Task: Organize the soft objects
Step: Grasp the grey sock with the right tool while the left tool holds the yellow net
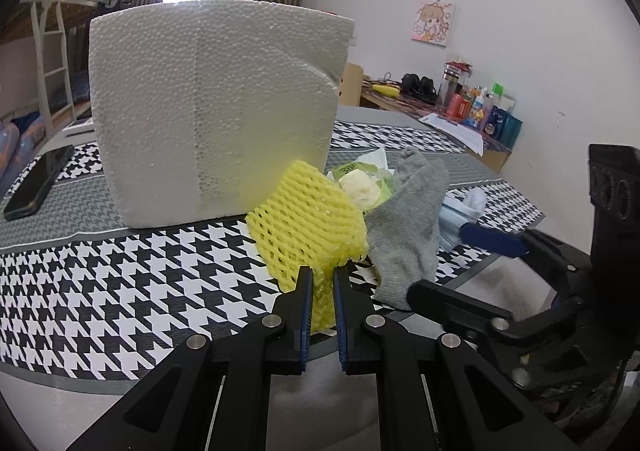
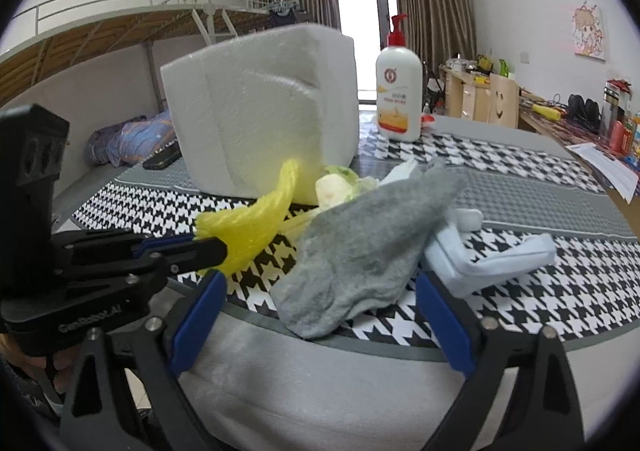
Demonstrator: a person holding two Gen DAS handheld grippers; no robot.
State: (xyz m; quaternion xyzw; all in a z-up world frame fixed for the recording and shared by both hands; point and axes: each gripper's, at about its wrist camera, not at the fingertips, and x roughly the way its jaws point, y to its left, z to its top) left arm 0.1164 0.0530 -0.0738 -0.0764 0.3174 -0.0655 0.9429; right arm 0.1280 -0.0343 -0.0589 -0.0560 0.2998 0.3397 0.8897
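1. The left gripper (image 1: 320, 271) was clenched on the near edge of the yellow foam net (image 1: 308, 219), its blue pads pinching the mesh flat between them.
2. The right gripper (image 2: 320, 283) stood with jaws spread wide and empty, straddling the near end of the grey sock (image 2: 360, 247) without pressing it.
3. Judged from this, the step in hand was lifting the net clear of the pile while the other hand lined up on the sock.
4. The next move called for drawing the net away without dragging its neighbours, since it touched the sock, and for closing the right jaws on the sock.
5. Just behind the net lay a crumpled green-and-cream wrapper (image 1: 364, 183); beside the sock sat a light blue face mask (image 2: 492, 255), partly tucked under it.
6. A tall white foam block (image 1: 216, 111) stood close behind the pile on the houndstooth tablecloth (image 1: 120, 283), limiting any forward swing.
7. A lotion bottle (image 2: 398, 91) stood farther back and a dark phone (image 1: 36, 183) lay well apart at the left.
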